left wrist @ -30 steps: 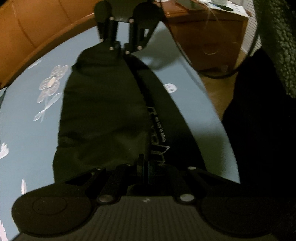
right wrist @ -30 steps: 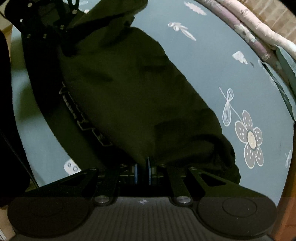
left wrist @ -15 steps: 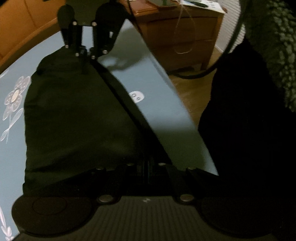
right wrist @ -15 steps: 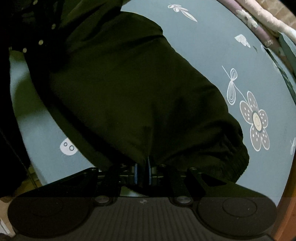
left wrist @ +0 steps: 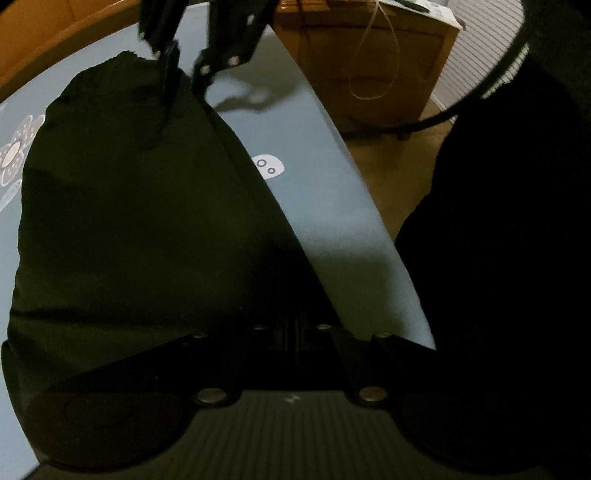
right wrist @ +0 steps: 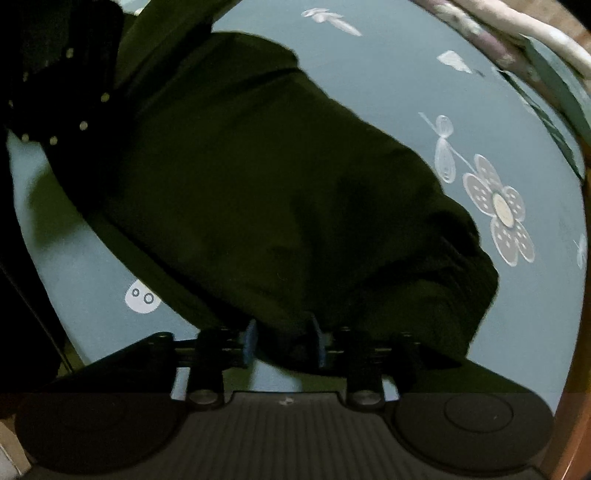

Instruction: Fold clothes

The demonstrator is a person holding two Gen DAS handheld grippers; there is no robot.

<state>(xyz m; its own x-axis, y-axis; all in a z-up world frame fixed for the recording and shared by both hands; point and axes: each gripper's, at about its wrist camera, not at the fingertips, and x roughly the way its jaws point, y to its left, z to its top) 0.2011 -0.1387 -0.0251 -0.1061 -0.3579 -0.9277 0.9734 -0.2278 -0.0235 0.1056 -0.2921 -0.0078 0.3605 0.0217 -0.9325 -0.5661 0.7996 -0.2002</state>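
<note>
A dark green garment (left wrist: 140, 221) lies bunched and folded over on a blue flower-print sheet (left wrist: 317, 206). My left gripper (left wrist: 295, 328) sits at the garment's near edge with its jaws together on the fabric. In the right wrist view the same garment (right wrist: 258, 166) fills the middle. My right gripper (right wrist: 284, 339) stands open at its cuffed end, and its blue pads (right wrist: 251, 338) are spread apart with cloth lying loose between them. The left wrist view shows the right gripper (left wrist: 184, 70) at the garment's far end, fingers parted.
The sheet's edge (left wrist: 369, 229) drops to a wooden floor (left wrist: 388, 177) on the right. A wooden nightstand (left wrist: 369, 66) stands beyond. A person's dark clothing (left wrist: 498, 240) is close on the right. Rolled bedding (right wrist: 517, 33) lies along the far side.
My right gripper went from shut on the garment to open, and the cloth slumped onto the sheet. Both grippers carried the garment sideways across the bed. The left stayed shut.
</note>
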